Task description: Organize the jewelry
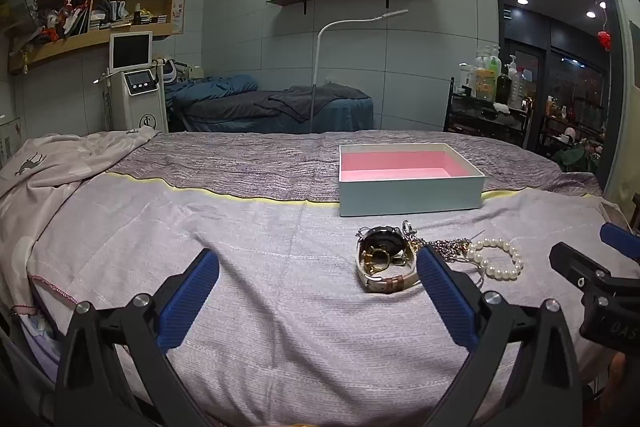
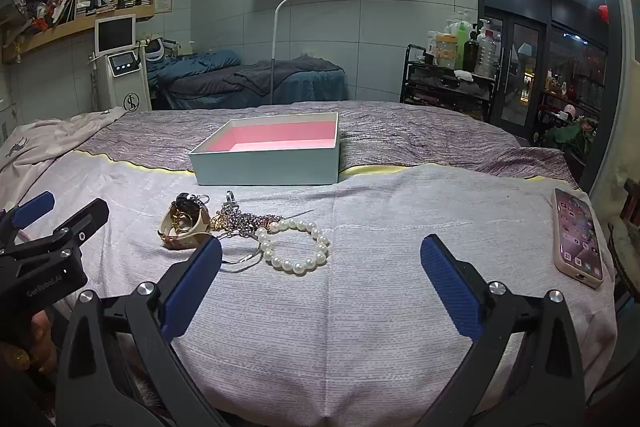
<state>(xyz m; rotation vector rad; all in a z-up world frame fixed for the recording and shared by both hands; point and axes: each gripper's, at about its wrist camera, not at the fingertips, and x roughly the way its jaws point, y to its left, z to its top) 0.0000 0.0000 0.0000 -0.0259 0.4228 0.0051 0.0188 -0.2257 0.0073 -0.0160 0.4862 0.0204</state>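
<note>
Jewelry lies in a small heap on the light bedspread (image 2: pixel 360 327), in front of you and nearer its front edge than the box behind it. Going left to right in your right-hand view: your left gripper (image 2: pixel 48 215) juts in from the left edge, its jaws spread wide with nothing between them. Next comes a watch (image 2: pixel 186 223) with a pale strap, curled on its side, with gold pieces tucked inside the loop. Touching it on the right is a tangle of chains (image 2: pixel 240 221), and against that sits 1 pearl bracelet (image 2: pixel 296 247), lying flat in a ring. Behind these, at the seam where the light cover meets the purple-grey blanket (image 2: pixel 420 135), stands an open box (image 2: pixel 266 167), pale blue outside, pink inside, with nothing visible in it. Your right gripper (image 2: pixel 320 267) hangs above the bare cover to the right of the pearls, jaws spread wide and holding nothing. Far right, near the bedspread's right edge, a phone (image 2: pixel 578 243) lies face up, screen lit.
</note>
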